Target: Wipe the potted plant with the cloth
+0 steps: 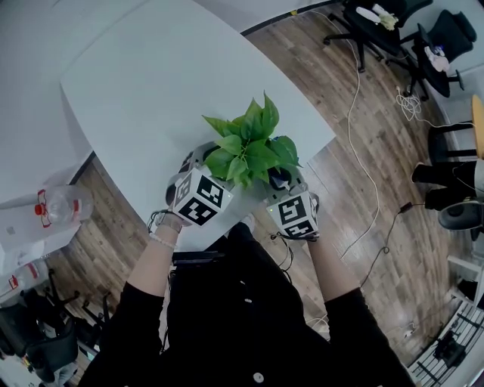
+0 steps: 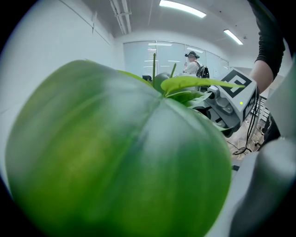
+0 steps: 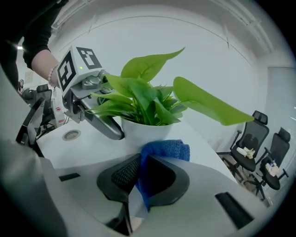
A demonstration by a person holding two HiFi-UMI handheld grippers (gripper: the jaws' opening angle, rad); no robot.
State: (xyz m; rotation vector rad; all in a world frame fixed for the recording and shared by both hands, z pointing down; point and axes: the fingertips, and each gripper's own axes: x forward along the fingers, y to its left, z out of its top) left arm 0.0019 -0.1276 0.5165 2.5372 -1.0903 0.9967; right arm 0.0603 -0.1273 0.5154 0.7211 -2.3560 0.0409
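Head view: potted plant point(image 1: 246, 147) at near edge of white table point(image 1: 151, 91), left gripper point(image 1: 195, 162) and right gripper point(image 1: 281, 178) flanking it, tips under the leaves.

Left gripper view: one big leaf point(image 2: 115, 157) fills the frame; jaws wide apart, nothing seen clamped.

Right gripper view: jaws pinched on blue cloth point(image 3: 166, 149), just short of white pot point(image 3: 138, 132); contact unclear. Left jaw lies against pot's left wall. Judgement: wiping barely begun, leaves and pot left to do.

White table point(image 1: 136, 83) on wood-plank floor point(image 1: 325, 68) — black office chairs point(image 1: 378, 30), loose cables point(image 1: 354, 113), ceiling strip lights point(image 2: 182, 8)
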